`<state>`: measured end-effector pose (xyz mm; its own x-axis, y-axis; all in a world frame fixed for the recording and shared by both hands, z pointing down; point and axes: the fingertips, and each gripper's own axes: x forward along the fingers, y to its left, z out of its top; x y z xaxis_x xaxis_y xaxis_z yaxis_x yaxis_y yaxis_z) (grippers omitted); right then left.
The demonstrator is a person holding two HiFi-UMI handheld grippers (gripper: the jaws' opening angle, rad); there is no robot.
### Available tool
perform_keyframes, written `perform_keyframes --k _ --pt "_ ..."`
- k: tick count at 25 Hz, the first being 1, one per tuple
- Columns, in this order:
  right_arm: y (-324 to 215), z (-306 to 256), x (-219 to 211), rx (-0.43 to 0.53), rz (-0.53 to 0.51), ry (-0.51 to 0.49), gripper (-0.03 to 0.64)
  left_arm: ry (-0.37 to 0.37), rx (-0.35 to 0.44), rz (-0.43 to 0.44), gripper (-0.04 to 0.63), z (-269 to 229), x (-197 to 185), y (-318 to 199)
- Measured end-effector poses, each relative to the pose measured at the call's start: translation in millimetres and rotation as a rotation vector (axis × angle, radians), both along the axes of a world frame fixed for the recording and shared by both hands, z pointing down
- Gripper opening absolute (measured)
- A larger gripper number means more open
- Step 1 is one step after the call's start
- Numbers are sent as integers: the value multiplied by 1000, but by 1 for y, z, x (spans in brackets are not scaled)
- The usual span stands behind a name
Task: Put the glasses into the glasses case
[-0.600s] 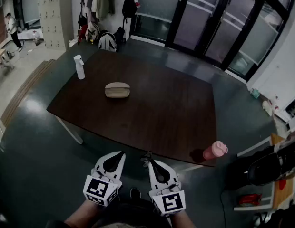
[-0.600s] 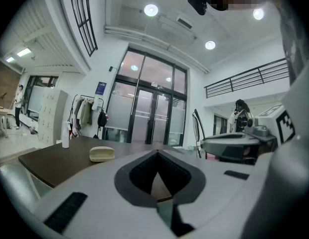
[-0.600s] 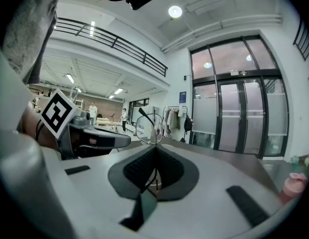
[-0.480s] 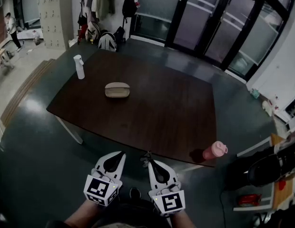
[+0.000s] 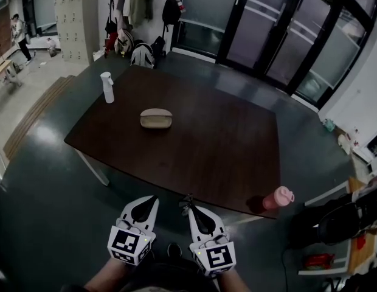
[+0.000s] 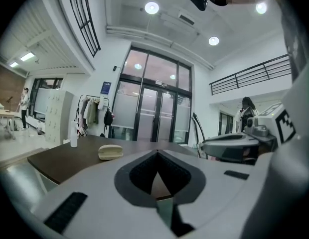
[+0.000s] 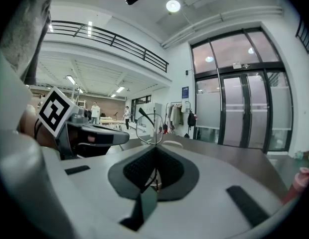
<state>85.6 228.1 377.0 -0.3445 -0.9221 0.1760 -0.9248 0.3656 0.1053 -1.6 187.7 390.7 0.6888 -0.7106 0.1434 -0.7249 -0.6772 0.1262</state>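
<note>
The glasses (image 7: pixel 148 128) are clamped by the right gripper (image 5: pixel 191 208); the left gripper (image 5: pixel 151 201) is held with fingers together. The glasses case (image 5: pixel 156 118) is seen toward 11 o'clock on the table (image 5: pixel 225 151).

Table (image 5: pixel 207 145) dark polished wood; glasses case (image 5: pixel 156 118) matt beige; glasses (image 7: pixel 149 129) wire-framed.

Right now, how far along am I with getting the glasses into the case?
Done: the right gripper has its jaws shut on the glasses. In hand: both grippers hang short of the table. Left: the glasses case lies closed mid-table; open it, perhaps with the shut, empty left gripper, then put them in.
</note>
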Motion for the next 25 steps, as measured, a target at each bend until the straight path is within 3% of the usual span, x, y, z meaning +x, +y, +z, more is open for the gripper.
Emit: perform_keyframes --k 25 --pt "-5 9 -72 -9 26 -50 -12 30 23 -97 3 -3 -105 -10"
